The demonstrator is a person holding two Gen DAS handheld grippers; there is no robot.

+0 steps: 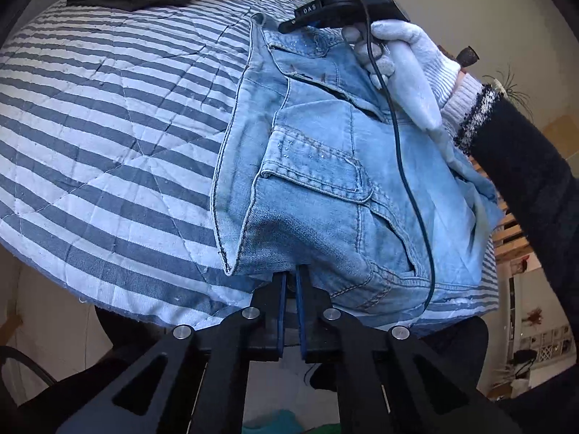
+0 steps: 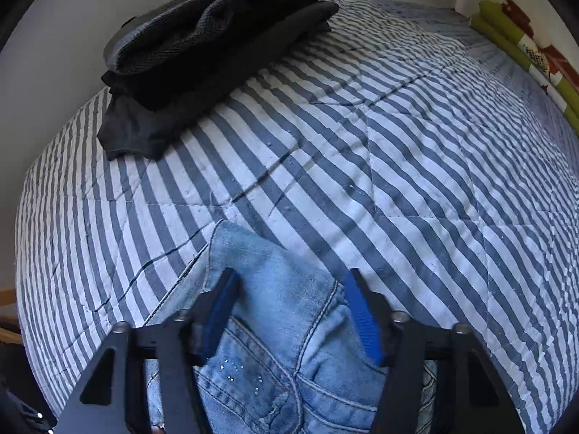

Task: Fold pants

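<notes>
- The left wrist view alone shows the folded light-blue denim pants (image 1: pixel 325 166) whole, lying on a blue-and-white striped quilt (image 1: pixel 108 126), with a white-gloved hand (image 1: pixel 405 58) holding the right gripper (image 1: pixel 289 27) over their far end.
- The left gripper (image 1: pixel 291 282) has its blue pads nearly together, pinching the near edge of the pants.
- The right wrist view alone shows a stack of dark folded clothes (image 2: pixel 213 47) at the quilt's far corner, well apart from the pants.
- There the right gripper's blue pads (image 2: pixel 362 314) stand wide apart astride the denim, gripping nothing.
- The pants' long axis runs from the left gripper away toward the right one.
</notes>
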